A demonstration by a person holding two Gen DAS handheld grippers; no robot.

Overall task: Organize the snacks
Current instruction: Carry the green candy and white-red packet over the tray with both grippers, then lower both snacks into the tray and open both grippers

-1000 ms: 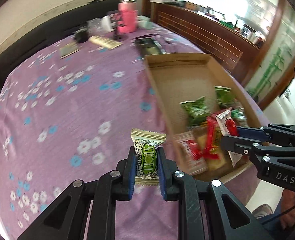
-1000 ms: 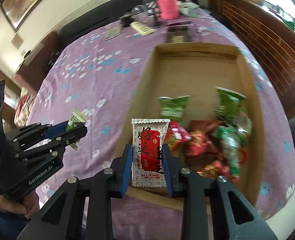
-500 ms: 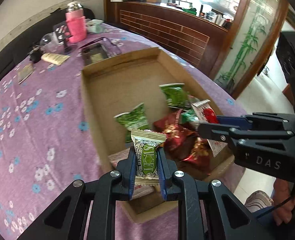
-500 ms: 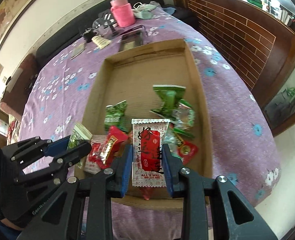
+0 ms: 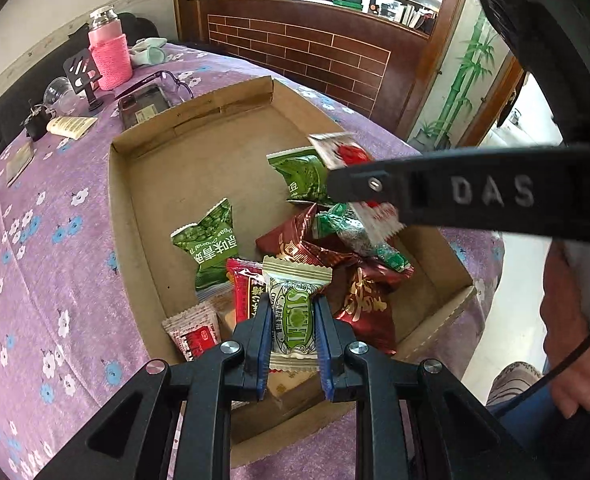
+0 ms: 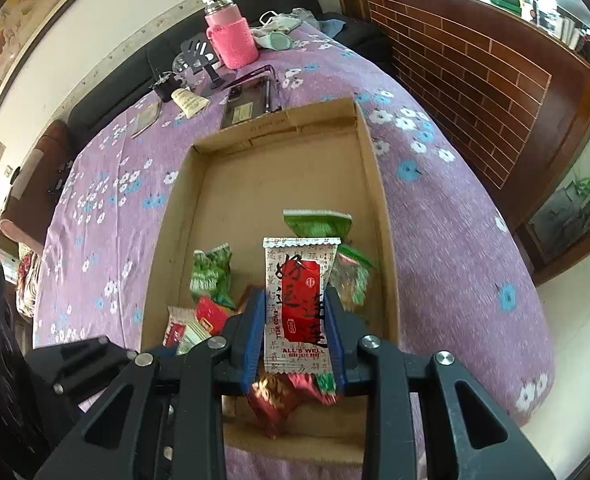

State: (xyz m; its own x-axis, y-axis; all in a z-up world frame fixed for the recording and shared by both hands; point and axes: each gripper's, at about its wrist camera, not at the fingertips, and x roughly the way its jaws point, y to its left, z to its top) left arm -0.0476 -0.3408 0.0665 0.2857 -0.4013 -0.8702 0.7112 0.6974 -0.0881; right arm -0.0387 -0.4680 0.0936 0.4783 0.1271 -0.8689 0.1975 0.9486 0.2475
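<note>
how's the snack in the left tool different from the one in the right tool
The cream-and-green packet in the left tool is narrow, with a green oval label. The white-and-red packet in the right tool is wider and longer, with a red panel and large dark characters. The first hangs over the near-left pile of the cardboard box, the second nearer the right wall. Both are sealed, crimp-edged, upright, pinched by their sides above the box.
</note>
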